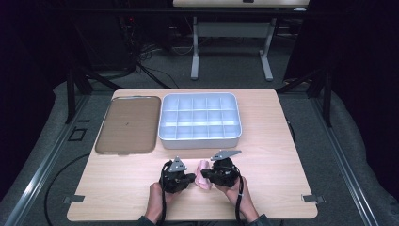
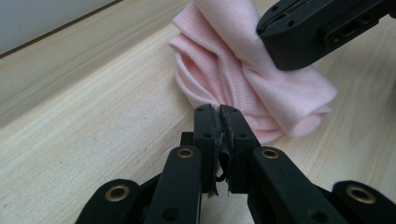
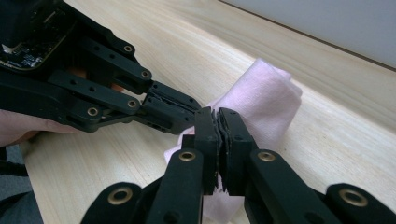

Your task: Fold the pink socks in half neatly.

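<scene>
Low centre of the high view, we see a pink cloth (image 1: 203,173) on the table (image 1: 282,155); left gripper (image 2: 219,112) and right gripper (image 3: 217,114) each pinch its edge, jaws together.

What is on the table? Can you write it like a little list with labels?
table: light wood table
cloth: pink cloth, bunched up, near the front edge between the two grippers
left gripper: left gripper, jaws closed, tips at the cloth's edge; a pinch cannot be told
right gripper: right gripper, jaws closed, over the cloth; a pinch cannot be told
box: pale divided organizer box, compartments look empty, behind the cloth
tray: brown flat tray, left of the box
</scene>
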{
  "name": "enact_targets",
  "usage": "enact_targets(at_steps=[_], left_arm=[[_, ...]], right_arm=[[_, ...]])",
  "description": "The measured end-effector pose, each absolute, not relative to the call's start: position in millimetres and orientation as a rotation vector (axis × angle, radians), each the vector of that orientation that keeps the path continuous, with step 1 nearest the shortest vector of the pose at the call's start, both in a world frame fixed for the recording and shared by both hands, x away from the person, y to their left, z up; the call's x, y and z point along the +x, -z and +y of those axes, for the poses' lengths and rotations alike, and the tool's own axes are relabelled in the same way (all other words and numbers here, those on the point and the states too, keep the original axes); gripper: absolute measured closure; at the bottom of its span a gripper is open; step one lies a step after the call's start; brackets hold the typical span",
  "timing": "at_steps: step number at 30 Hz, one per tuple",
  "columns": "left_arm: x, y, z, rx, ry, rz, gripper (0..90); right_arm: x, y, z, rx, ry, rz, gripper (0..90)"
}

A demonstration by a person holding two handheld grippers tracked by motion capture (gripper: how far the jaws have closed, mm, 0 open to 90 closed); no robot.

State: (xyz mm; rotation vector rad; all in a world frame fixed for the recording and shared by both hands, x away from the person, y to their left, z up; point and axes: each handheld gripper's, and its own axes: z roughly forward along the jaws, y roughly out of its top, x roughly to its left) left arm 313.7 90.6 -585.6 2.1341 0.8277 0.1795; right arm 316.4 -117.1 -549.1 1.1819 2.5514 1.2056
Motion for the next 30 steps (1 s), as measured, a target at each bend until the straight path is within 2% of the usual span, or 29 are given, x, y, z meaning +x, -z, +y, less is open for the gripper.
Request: enact_targets(at_steps=[8,13,19,25,30], left_arm=[[314.1,586.6,91.7,2.124,-0.167,0.825,87.4],[318.3,583.9,105.1,2.108,-0.157,0.866,83.8],[321.9,563.6,116.3,2.06,-0.21,0.851,83.5],[331.6,542.0,98.4,2.064,-0.187,0.77,83.2],[344.7,541.0,74.0,2.116,-0.141,0.711,83.4]], right_arm=[[319.5,552.9,-101.4,1.152,-1.167,2.579,86.9],[320.4,558.0,-98.0,1.156,-1.133,2.578,86.9],[319.7,560.7,-96.9,1.155,-1.128,2.57,86.8],[318.1,562.2,-95.7,1.14,-1.128,2.562,86.8],[317.1,562.6,-96.2,1.141,-1.133,2.565,86.9]])
